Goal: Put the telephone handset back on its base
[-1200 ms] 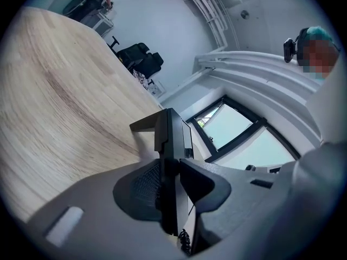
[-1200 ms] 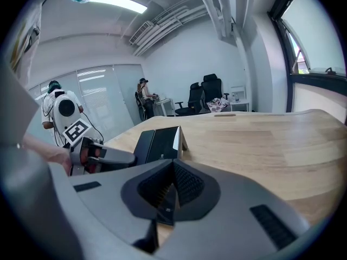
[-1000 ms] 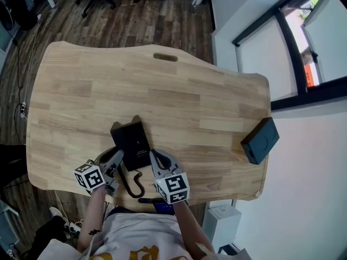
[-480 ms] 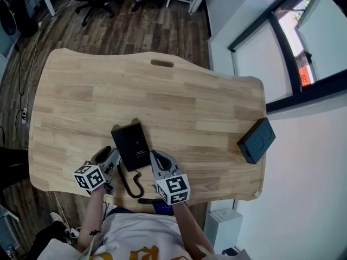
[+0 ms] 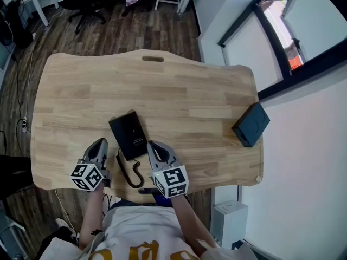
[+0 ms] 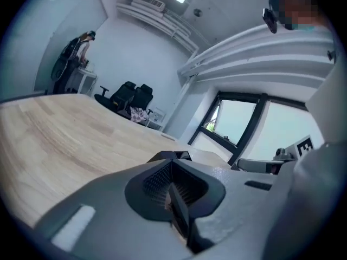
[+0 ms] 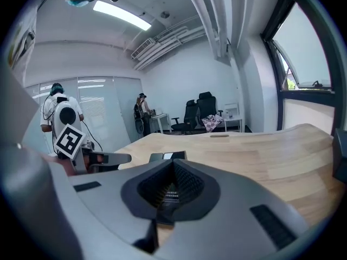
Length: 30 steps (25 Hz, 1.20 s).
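The black telephone (image 5: pixel 128 136) lies flat on the wooden table (image 5: pixel 179 91), left of centre and towards the near edge. From above it's one dark slab, handset and base impossible to separate, with the cord (image 5: pixel 130 173) curling back to the near edge. The left gripper (image 5: pixel 99 144) is just near-left of it, jaws just closed together on nothing; the right gripper (image 5: pixel 154 145) is just near-right, jaws also together and empty, and a black box (image 5: pixel 250 124) sits well apart by the right edge.
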Available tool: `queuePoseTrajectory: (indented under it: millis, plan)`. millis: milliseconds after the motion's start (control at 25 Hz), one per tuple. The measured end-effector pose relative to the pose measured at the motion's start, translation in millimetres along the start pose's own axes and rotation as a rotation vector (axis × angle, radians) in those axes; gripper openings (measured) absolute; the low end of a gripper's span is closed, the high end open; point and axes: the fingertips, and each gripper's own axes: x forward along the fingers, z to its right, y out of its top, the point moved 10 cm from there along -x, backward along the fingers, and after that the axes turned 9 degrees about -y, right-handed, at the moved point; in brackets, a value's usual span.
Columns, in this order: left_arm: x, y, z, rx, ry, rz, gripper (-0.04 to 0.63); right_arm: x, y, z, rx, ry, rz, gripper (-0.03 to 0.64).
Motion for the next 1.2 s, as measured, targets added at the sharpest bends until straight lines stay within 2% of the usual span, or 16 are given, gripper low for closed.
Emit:
queuePoseTrajectory:
  millis: [240, 360, 520, 840, 1040, 1200]
  plan:
    - [-15.5, 19.3, 22.4, 0.133, -0.036, 0.022, 0.003, -19.5, 7.5, -7.1, -0.023, -0.024, 0.06, 0.006]
    - [-22.7, 24.0, 34.2, 0.158, -0.069, 0.027, 0.003, -28.6, 10.2, -11.8, -0.031, -0.032, 0.086, 0.006]
    - [-31.9, 28.3, 51.0, 0.183, -0.072, 0.046, 0.003, -42.2, 12.3, -18.5, -0.054, -0.038, 0.115, 0.006]
    - [-46.7, 29.1, 73.6, 0.191, -0.082, 0.077, 0.003, -66.7, 13.3, -24.7, -0.04, -0.031, 0.167, 0.006]
    - [-47.7, 26.6, 83.9, 0.139, -0.119, 0.115, 0.003, -73.0, 10.5, -25.9, -0.046, -0.028, 0.182, 0.006]
    - [-47.4, 28.5, 91.1, 0.173, -0.122, 0.109, 0.003, -76.8, 12.0, -22.6, -0.06, -0.04, 0.187, 0.006]
